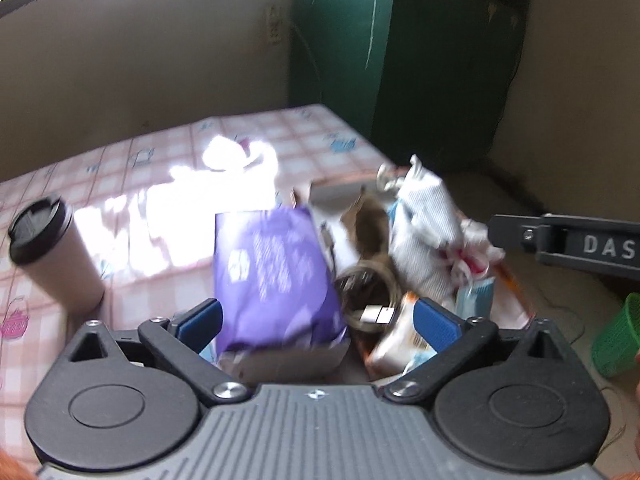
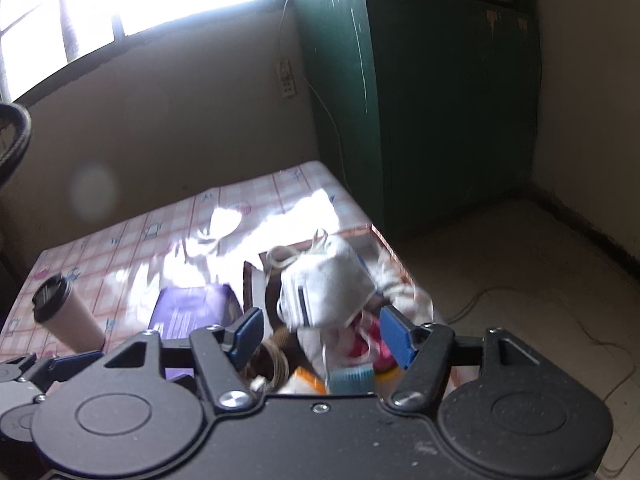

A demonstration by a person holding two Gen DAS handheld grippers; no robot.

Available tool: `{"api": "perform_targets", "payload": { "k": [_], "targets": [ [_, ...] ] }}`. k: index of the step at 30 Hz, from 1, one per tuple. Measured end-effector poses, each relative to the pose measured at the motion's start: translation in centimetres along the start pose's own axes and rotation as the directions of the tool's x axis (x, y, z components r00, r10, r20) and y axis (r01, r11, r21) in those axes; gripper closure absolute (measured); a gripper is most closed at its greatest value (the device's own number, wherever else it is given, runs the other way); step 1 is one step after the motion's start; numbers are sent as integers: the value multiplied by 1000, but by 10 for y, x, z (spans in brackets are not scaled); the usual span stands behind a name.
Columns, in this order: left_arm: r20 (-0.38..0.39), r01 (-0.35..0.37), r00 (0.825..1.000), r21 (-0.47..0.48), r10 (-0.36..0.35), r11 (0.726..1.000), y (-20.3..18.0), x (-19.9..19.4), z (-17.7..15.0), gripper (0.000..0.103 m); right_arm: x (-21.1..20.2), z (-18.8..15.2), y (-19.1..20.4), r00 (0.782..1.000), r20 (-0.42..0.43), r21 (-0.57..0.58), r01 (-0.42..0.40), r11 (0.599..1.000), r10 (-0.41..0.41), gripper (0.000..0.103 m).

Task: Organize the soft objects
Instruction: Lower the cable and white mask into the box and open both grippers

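A purple soft pack lies on the checked tablecloth, its near end between the blue pads of my open left gripper, which touch nothing. To its right is a heap: a white face mask, a coiled cable, crumpled white and red cloth and small packets. In the right wrist view my right gripper is open just above this heap, with the white mask right in front of its pads. The purple pack lies to its left.
A paper cup with a black lid stands at the table's left and also shows in the right wrist view. A green basket sits on the floor at right. A green cabinet stands beyond the table.
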State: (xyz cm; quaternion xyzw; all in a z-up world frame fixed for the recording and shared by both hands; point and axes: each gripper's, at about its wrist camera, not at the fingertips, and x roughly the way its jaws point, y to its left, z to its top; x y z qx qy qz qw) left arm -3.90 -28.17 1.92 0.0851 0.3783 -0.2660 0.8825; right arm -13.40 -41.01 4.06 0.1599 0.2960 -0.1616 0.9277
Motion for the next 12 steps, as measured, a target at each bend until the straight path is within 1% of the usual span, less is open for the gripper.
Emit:
{"api": "perform_targets", "payload": {
  "k": [2,5,8,12],
  "targets": [
    [-17,-13,1000,-11,13,1000,2,0,-6,0,0,-8,-1,1000,-22,9,1,1000,-1,26],
    [-20,-14,1000,-7,13,1000,2,1,-13,0,0,-18,2,999,-48,9,2,1000,-2,26],
    [-31,-1,1000,-7,0,1000,4,1,-21,0,1,-23,4,998,-60,5,13,1000,-12,26],
    [-43,-2,999,-13,1,1000,2,0,-27,0,0,-27,5,998,-66,8,9,1000,-8,26]
  ]
}}
